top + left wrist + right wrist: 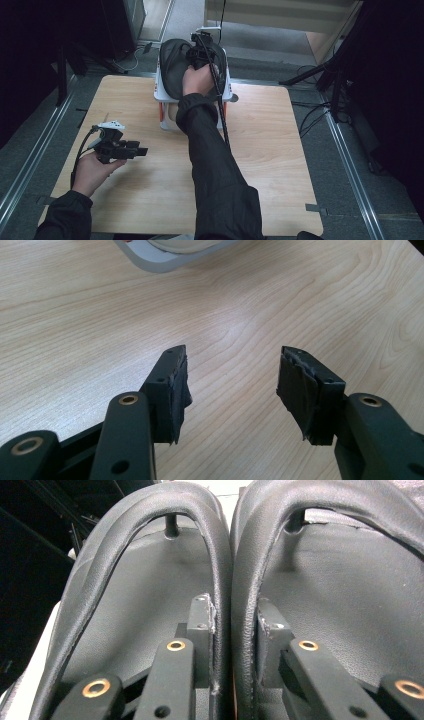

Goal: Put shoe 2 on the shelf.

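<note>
Judging by their look, the black sandals [150,595] on the white rack [161,95] at the worktop's [260,150] far edge are light and pliable; their adjoining inner straps are clenched between the right gripper's [234,617] jaws, while the left gripper's [232,382] jaws are released.

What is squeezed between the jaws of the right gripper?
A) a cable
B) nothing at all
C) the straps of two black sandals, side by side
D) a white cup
C: in the right gripper view, the right gripper has one jaw inside each of the two black sandals, with their neighbouring straps pinched between.
</note>
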Motion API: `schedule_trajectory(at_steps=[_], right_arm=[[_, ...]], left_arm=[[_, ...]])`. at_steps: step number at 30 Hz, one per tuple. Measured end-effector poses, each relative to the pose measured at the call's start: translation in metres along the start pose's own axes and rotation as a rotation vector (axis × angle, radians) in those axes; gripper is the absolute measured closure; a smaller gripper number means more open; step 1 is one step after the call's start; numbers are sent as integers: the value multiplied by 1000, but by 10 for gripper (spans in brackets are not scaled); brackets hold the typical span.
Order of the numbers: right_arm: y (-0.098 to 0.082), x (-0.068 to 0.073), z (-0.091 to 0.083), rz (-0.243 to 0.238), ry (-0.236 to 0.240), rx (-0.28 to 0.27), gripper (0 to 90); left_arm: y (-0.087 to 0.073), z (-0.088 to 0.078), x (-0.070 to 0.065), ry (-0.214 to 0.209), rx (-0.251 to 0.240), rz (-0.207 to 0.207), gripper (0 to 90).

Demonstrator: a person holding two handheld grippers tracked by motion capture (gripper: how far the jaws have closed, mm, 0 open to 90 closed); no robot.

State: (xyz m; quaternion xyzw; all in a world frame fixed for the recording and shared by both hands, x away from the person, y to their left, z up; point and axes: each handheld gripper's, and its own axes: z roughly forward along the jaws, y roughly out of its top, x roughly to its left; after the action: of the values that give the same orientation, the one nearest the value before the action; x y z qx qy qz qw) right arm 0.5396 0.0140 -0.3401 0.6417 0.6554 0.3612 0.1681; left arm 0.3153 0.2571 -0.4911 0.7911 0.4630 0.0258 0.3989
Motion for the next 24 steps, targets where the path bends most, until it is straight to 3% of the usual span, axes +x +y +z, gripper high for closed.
schedule_trajectory(at_steps=[12,16,24], right_arm=[[0,0,0,-22,12,-10,653],[-1,0,-1,-14,28,-11,613],[-2,-2,-8,-44,56,-31,542]], left_arm=[[0,0,0,4,0,-2,463],[0,0,1,3,1,-6,463],[1,1,1,4,2,-6,463]])
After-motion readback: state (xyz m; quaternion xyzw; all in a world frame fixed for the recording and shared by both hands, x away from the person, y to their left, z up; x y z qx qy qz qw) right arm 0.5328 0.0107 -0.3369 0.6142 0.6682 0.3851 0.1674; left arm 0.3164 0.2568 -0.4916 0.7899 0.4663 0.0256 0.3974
